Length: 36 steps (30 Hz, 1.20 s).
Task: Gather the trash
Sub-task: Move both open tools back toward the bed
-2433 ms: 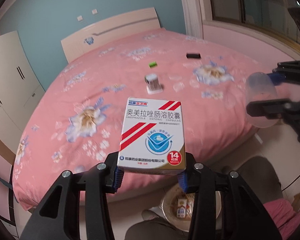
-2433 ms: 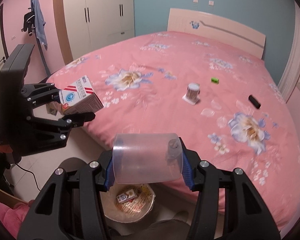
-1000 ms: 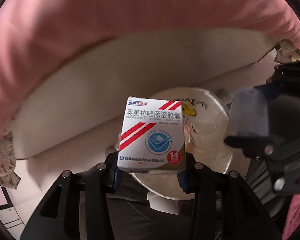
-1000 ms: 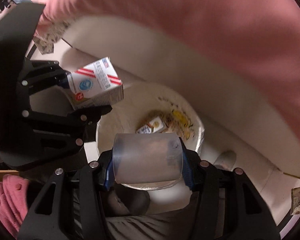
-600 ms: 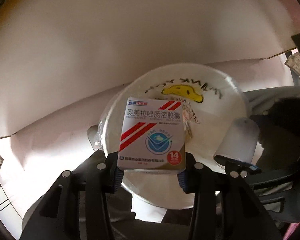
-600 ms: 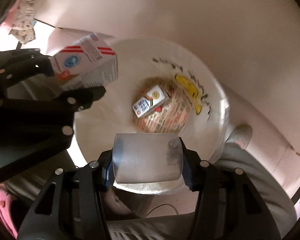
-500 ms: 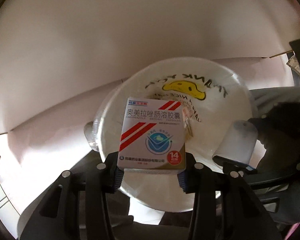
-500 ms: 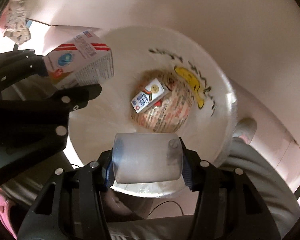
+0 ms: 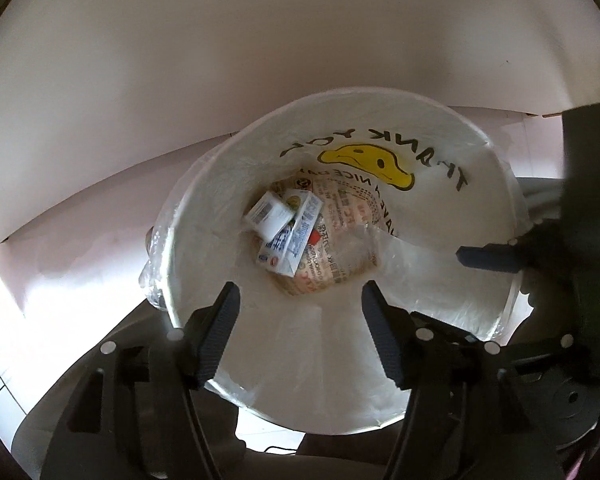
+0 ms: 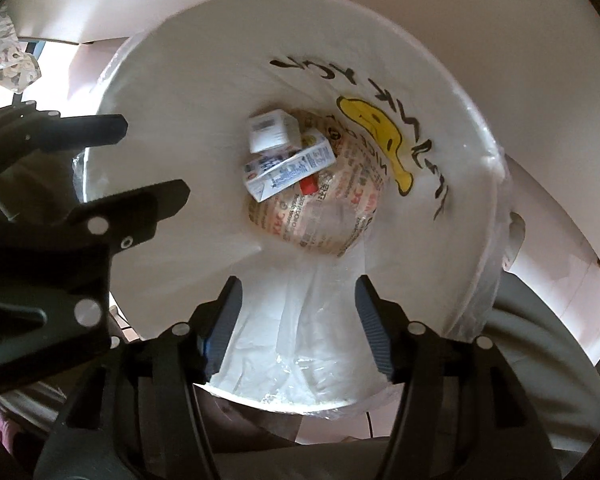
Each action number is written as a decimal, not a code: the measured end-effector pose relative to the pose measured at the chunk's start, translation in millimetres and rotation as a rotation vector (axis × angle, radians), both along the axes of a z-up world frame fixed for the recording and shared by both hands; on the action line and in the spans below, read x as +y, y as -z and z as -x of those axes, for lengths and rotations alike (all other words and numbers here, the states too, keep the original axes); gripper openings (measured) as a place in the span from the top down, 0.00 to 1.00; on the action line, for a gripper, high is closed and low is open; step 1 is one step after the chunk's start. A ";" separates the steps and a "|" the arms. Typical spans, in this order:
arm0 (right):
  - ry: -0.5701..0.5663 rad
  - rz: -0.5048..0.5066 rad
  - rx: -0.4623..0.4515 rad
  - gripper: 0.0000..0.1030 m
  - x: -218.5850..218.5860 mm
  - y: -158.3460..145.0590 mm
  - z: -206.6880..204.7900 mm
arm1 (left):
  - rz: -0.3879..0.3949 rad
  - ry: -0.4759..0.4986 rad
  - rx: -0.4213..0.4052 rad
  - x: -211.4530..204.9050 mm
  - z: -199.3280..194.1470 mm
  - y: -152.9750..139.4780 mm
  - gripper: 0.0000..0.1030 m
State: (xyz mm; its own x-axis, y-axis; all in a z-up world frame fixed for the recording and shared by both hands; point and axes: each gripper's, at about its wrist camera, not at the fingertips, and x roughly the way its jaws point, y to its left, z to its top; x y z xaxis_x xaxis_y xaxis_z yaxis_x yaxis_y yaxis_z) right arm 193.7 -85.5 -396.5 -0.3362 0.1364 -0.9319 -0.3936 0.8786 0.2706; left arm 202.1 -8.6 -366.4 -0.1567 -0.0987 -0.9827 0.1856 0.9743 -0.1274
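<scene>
both jaws opening, empty, over the lined bin [image 9: 496, 184]

left gripper [image 9: 300, 320] and right gripper [image 10: 296, 312] hold nothing; the medicine box [image 10: 272, 132] below looks light, stiff cardboard, best pinched across flat faces.

Left gripper [image 9: 300, 330]: seen from its own camera at the lower centre of the frame, pointing steeply downward. Both black fingers [image 9: 218, 334] stand apart, ribbed pads facing each other, the jaws opening with nothing between them. In the right wrist view the same gripper enters from the left edge, its two finger tips spread, one above the other.

Right gripper [image 10: 298, 326]: lower centre of its own frame, also aimed steeply downward. Its fingers [image 10: 370, 326] are parted, blue-edged pads bare, jaws opening, nothing between them. In the left wrist view it occupies the right edge, one fingertip reaching inward at mid-height.
</scene>
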 end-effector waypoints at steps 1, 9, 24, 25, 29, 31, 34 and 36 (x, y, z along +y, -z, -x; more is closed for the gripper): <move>-0.002 -0.001 -0.008 0.42 0.2 -3.0 -0.1 | -0.002 0.002 -0.007 -0.8 1.0 -2.6 0.36; -0.038 -0.048 -0.122 0.42 -5.9 -52.4 3.0 | -0.004 0.046 -0.126 7.4 13.6 -52.1 0.36; 0.044 -0.151 -0.441 0.42 -63.2 -209.6 -7.8 | 0.050 0.034 -0.497 11.5 7.7 -235.8 0.36; 0.046 -0.156 -0.460 0.42 -65.2 -218.6 -10.4 | 0.046 0.035 -0.522 8.3 6.3 -246.8 0.36; 0.054 -0.177 -0.551 0.38 -77.8 -261.0 -15.8 | 0.041 0.053 -0.591 -5.1 -2.6 -279.1 0.36; 0.055 -0.184 -0.592 0.37 -84.1 -280.9 -17.7 | 0.037 0.064 -0.618 -14.2 -9.0 -292.7 0.36; 0.062 -0.187 -0.657 0.37 -93.5 -304.9 -23.7 | 0.034 0.065 -0.650 -24.1 -19.2 -307.5 0.35; 0.073 -0.194 -0.692 0.37 -101.1 -318.3 -30.8 | 0.034 0.053 -0.672 -28.9 -27.1 -315.1 0.30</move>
State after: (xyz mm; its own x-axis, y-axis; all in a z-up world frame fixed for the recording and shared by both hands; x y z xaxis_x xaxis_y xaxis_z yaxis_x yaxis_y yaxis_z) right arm 224.6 -186.6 -78.3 0.3382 0.3206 -0.8848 -0.4736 0.8704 0.1343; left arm 229.2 -37.5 -51.3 0.4820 -0.1404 -0.8648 0.2827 0.9592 0.0019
